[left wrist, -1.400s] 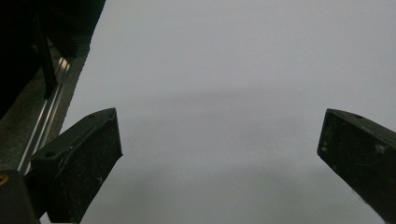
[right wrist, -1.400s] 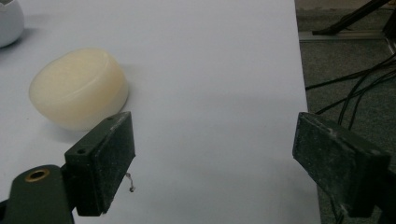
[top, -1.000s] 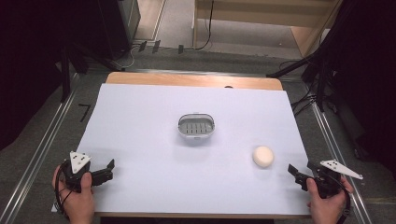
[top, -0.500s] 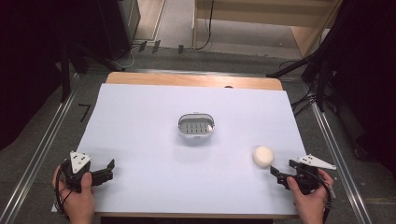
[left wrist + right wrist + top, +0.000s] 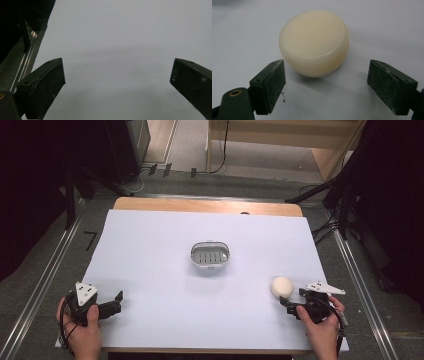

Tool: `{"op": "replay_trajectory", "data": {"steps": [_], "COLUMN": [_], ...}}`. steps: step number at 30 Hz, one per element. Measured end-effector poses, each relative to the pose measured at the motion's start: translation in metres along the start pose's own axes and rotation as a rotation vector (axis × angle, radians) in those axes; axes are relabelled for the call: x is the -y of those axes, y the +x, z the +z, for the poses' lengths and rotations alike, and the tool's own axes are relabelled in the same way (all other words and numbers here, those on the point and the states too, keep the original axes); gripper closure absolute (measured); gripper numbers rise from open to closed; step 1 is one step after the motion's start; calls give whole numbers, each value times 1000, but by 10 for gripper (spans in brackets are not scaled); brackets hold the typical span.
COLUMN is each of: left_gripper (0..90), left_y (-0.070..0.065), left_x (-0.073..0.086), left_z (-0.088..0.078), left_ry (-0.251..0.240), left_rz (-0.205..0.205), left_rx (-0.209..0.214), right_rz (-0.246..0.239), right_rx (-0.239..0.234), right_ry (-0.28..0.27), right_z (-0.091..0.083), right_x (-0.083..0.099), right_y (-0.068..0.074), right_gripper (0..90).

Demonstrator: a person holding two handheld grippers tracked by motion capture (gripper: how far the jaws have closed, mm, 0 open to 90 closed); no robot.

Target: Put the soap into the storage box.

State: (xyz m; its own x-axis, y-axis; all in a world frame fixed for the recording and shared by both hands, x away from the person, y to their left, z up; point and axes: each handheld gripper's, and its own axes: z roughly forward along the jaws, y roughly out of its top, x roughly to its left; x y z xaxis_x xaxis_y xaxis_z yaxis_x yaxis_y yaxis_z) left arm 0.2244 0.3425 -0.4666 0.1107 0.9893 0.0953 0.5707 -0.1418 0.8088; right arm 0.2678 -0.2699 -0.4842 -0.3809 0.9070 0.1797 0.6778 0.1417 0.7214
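Cream-coloured and round, the single bar of soap [image 5: 314, 42] lies on the white sheet [image 5: 150, 250] just ahead of the right gripper [image 5: 325, 86], whose jaws stand wide with the bar not yet between them; a second ago this gripper sat farther back at the table's edge, well short of the soap [image 5: 282, 287]; the left gripper [image 5: 117, 302] has not moved, its jaws wide over bare sheet; one grey soap dish [image 5: 210, 255] sits well beyond both; no writing is readable.
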Motion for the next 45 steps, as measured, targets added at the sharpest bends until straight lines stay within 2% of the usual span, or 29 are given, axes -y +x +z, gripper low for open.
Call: {"op": "replay_trajectory", "data": {"steps": [12, 24, 32, 45], "left_gripper": [1, 1, 1, 1], "left_y": [0, 1, 1, 1], "left_x": [0, 0, 0, 0], "left_z": [-1, -1, 0, 0], "left_ry": [-7, -9, -5, -4], "left_rz": [1, -8, -7, -7], "left_rx": [3, 12, 14, 13], "right_rz": [-6, -5, -21, 7], "right_rx": [-8, -12, -27, -18], "right_ry": [82, 115, 132, 148], "right_z": [8, 14, 17, 28], "right_x": [-13, -27, -33, -37], "right_y": [3, 9, 12, 13], "right_gripper": [161, 166, 165, 166]}}
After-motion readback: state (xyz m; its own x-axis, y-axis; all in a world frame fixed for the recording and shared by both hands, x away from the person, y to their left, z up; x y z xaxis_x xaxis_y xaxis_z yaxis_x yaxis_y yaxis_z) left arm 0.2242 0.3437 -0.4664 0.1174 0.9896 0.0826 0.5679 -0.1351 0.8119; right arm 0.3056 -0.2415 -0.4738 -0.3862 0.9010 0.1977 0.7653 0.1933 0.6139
